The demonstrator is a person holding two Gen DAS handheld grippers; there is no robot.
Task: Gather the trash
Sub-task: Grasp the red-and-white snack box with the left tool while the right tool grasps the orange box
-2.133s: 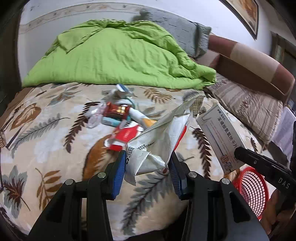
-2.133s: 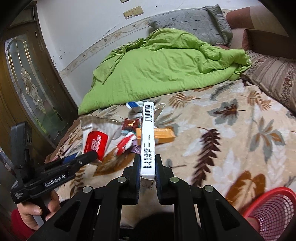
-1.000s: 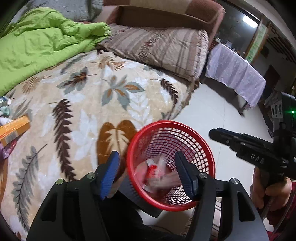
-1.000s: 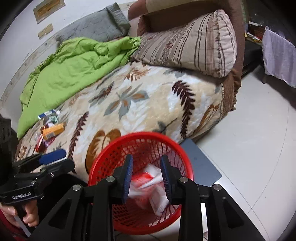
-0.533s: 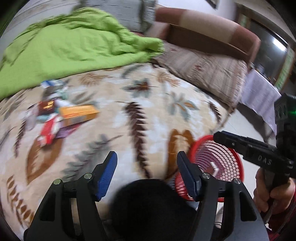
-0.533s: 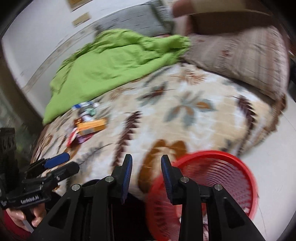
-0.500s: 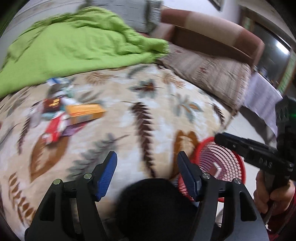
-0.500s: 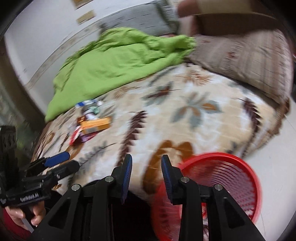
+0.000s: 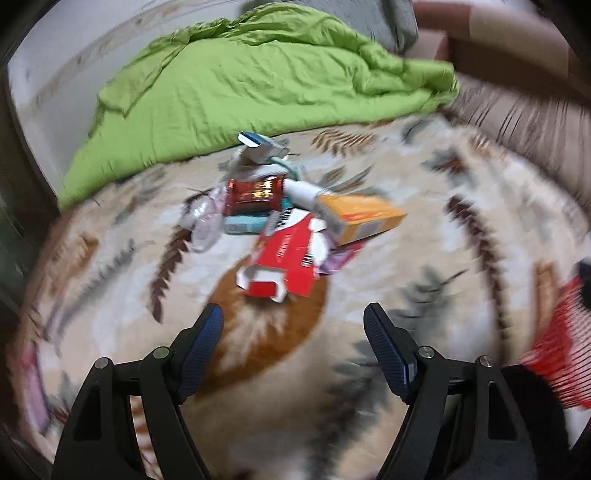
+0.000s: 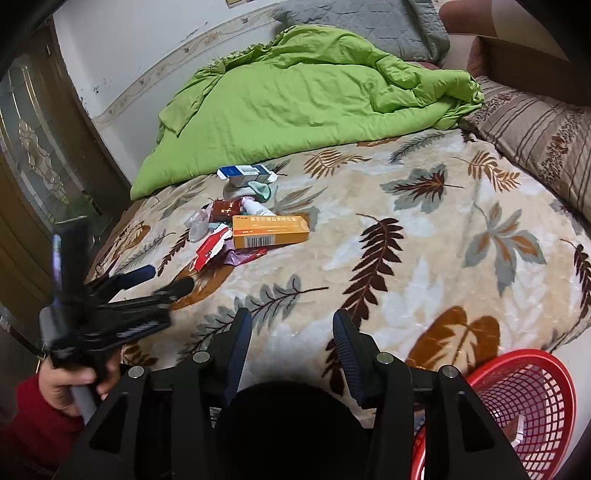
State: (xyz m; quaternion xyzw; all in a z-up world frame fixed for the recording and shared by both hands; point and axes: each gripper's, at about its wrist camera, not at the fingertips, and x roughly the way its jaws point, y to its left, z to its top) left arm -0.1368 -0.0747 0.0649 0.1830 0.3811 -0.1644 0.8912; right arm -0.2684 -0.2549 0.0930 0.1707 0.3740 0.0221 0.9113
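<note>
A heap of trash lies on the leaf-patterned blanket (image 10: 424, 236): an orange box (image 9: 364, 218) (image 10: 271, 230), a torn red and white carton (image 9: 288, 260) (image 10: 208, 253), a dark red wrapper (image 9: 255, 192), a blue and white box (image 10: 243, 171) and clear plastic (image 9: 205, 229). My left gripper (image 9: 293, 325) hovers just short of the red carton, its jaws opening, nothing between them. My right gripper (image 10: 291, 330) is over the blanket's near part, jaws opening and empty. The red mesh basket (image 10: 524, 402) sits low at the right, beside the bed. In the right wrist view the left gripper (image 10: 162, 280) shows at the left.
A green quilt (image 10: 306, 99) is bunched at the back of the bed, with a grey pillow (image 10: 354, 26) behind it and a striped pillow (image 10: 543, 144) at the right. A wooden door with glass (image 10: 33, 155) stands at the left. A hand in a red sleeve (image 10: 62, 380) holds the left gripper.
Both grippers swung left from over the red basket to face the trash heap on the bed. Both sets of jaws have spread wider. The basket slid to the right edge of each view.
</note>
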